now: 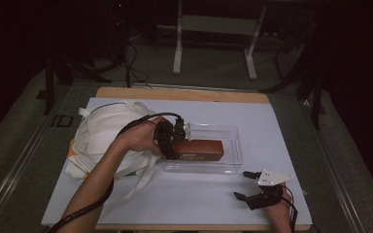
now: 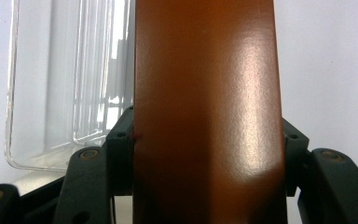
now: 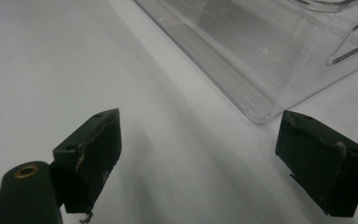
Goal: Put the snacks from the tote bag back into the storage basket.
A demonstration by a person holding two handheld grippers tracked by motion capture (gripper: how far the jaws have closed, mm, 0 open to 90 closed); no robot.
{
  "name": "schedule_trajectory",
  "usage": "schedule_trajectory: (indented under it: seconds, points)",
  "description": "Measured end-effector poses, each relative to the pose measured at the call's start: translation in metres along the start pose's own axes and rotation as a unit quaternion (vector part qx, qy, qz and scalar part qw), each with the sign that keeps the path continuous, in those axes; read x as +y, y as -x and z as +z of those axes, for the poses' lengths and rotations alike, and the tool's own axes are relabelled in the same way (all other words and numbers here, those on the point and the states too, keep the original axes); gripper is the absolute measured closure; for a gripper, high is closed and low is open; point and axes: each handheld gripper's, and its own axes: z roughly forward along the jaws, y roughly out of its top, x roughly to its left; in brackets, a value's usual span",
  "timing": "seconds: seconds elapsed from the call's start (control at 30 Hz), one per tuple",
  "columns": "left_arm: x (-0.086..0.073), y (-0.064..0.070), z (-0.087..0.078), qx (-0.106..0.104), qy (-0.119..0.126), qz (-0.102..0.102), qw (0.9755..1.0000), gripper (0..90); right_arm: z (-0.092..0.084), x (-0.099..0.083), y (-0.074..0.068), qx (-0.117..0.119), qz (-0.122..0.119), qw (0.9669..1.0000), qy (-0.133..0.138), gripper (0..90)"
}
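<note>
The brown box (image 1: pixel 201 149) lay lengthwise over the clear tray (image 1: pixel 233 160), its near end clamped between the fingers (image 2: pixel 121 154) of the left gripper (image 1: pixel 171 141). In the left gripper view the box (image 2: pixel 205 112) ran straight up the middle of the frame, a black finger pressed flat against each long side, so the fingers were narrowed to the box's width and gripping it. Whether the box rested on the tray floor or hung just above it could not be told. The tray (image 2: pixel 42 93) showed past the box on the left of that view, its ribbed wall and rounded corner clear against the pale surface (image 2: pixel 326 60).

In the high view the left hand (image 1: pixel 138 138) reached in across a white cloth bag (image 1: pixel 102 133), which sat just left of the tray with its straps trailing toward the near edge. The tray stood near the middle of the white surface (image 1: pixel 184 199).

The right gripper (image 1: pixel 255 187) sat near the tray's near-right corner, apart from it, low over the surface by the near edge, held by the right hand (image 1: pixel 284 211). Its fingers (image 3: pixel 93 149) stood wide apart with nothing between them; in the right gripper view only bare surface (image 3: pixel 51 60) lay in the gap, and the tray's corner (image 3: pixel 261 116) lay just beyond the right-hand finger.
</note>
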Motion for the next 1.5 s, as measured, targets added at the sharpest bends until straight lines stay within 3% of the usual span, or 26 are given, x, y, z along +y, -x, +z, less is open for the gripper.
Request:
schedule_trajectory:
  seconds: [0.4, 0.77, 0.93, 1.2, 1.4, 1.5]
  points:
    - [0.003, 0.001, 0.002, 0.001, -0.009, 0.01, 0.9999, 42.2, 0.0, 0.0, 0.0, 0.0, 0.0, 1.0, 0.0, 14.4]
    - [0.002, -0.002, 0.006, -0.004, -0.003, 0.003, 1.0, 41.5, 0.0, 0.0, 0.0, -0.001, 0.0, 1.0, -0.001, 14.4]
    - [0.006, -0.001, 0.006, -0.005, 0.003, 0.008, 1.0, 41.5, 0.0, 0.0, 0.0, -0.001, 0.001, 1.0, -0.001, 14.4]
    - [0.009, 0.002, 0.006, -0.002, 0.014, 0.037, 0.9992, 42.5, 0.0, 0.0, 0.0, -0.001, 0.0, 1.0, -0.001, 14.4]
    - [0.01, -0.001, 0.008, -0.01, 0.015, 0.028, 0.9995, 41.6, 0.0, 0.0, 0.0, -0.001, 0.0, 1.0, -0.001, 14.4]
    - [0.01, -0.003, 0.01, -0.017, 0.011, 0.014, 0.9997, 40.8, 0.001, 0.0, 0.0, -0.001, 0.0, 1.0, -0.002, 14.4]
